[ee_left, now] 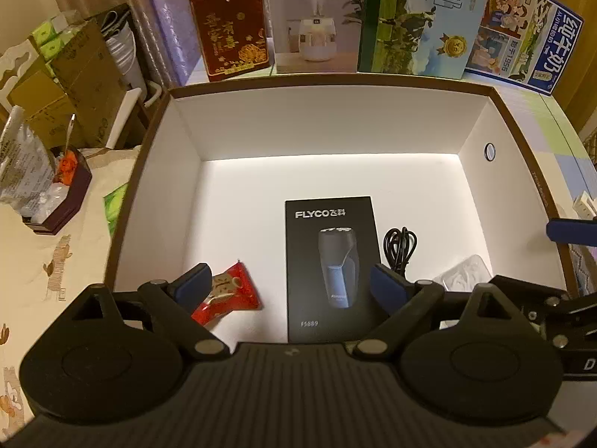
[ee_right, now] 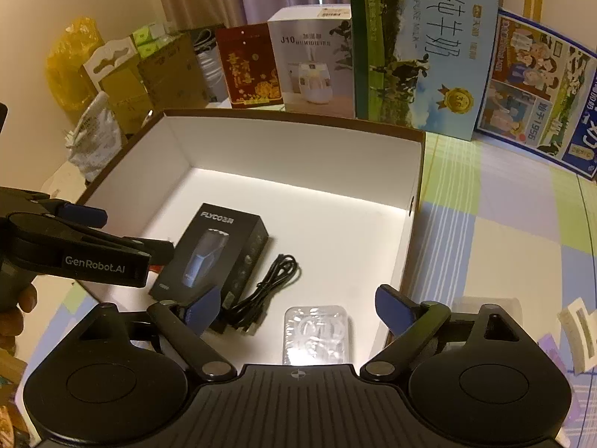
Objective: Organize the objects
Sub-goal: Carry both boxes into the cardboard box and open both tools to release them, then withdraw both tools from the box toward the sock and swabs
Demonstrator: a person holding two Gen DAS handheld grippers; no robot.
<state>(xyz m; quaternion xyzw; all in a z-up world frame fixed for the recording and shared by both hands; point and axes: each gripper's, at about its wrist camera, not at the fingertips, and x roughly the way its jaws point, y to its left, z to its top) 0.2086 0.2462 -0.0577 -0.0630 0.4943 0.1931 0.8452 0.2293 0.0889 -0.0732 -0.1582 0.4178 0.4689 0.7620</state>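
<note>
A large open box with white inside and brown rim (ee_left: 328,82) (ee_right: 298,123) lies on the table. Inside lie a black FLYCO shaver box (ee_left: 330,265) (ee_right: 214,252), a coiled black cable (ee_left: 400,244) (ee_right: 265,287), a red snack packet (ee_left: 227,293) and a clear plastic case (ee_left: 462,272) (ee_right: 317,332). My left gripper (ee_left: 289,285) is open and empty, above the box's near edge over the shaver box. My right gripper (ee_right: 298,308) is open and empty, above the clear case. The left gripper also shows at the left of the right wrist view (ee_right: 86,235).
Upright packages line the far side: a red box (ee_left: 231,26), a humidifier box (ee_left: 315,18), milk cartons (ee_left: 421,18) (ee_right: 421,48). Cardboard boxes and bags (ee_left: 74,74) stand at left. A white clip (ee_right: 580,332) lies on the checked tablecloth at right.
</note>
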